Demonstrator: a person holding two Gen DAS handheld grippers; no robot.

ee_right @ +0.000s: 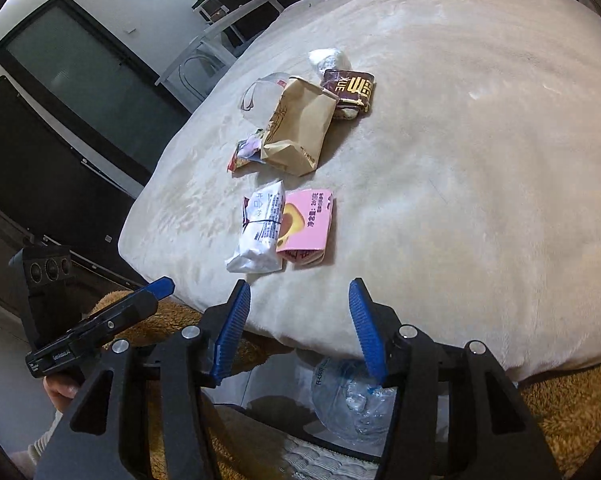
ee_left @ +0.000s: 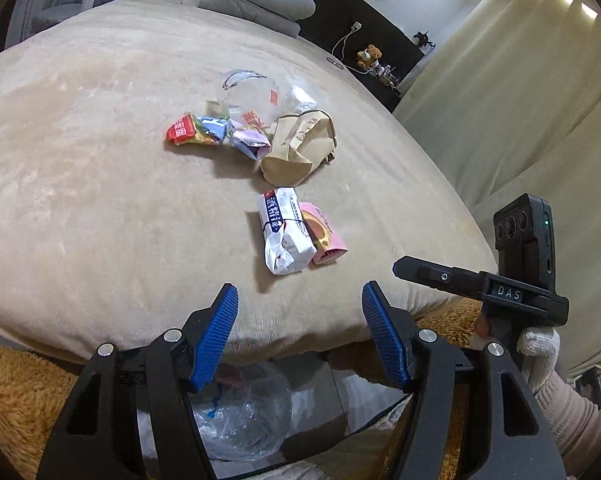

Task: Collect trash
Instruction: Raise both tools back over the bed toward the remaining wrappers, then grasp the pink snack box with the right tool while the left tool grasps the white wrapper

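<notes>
left gripper (ee_left: 299, 334): we saw the jaws parted, roughly half spread, blue pads bare, nothing between them, touching nothing; hovering over the near edge of the bed.
right gripper (ee_right: 299, 330): we logged the jaws apart, a bit narrower, nothing between the pads, no contact with any trash.
other views of the tools: right gripper seen side-on in the left wrist view (ee_left: 396, 268), held by a gloved hand (ee_left: 536, 344); left gripper seen side-on in the right wrist view (ee_right: 162, 286).
trash location: we found it all lying on the beige blanket (ee_left: 80, 160) in mid-bed, ahead of both grippers.
white wrapper (ee_left: 284, 232): nearest piece, long axis running away from the grippers, crumpled end toward us; touching the pink packet (ee_left: 324, 236) on its right side.
brown paper bag (ee_left: 298, 148): behind those two, long axis also near-to-far, lying flat.
red snack packet (ee_left: 182, 130): left of the bag, beside a crumpled purple wrapper (ee_left: 248, 142).
clear plastic bag (ee_left: 252, 92): farthest in the left view, behind the bag.
dark brown packet (ee_right: 350, 90): just beyond the paper bag's far end, right wrist view.
bin below: clear plastic liner (ee_left: 240, 416) visible under the jaws, at the bed's foot.
</notes>
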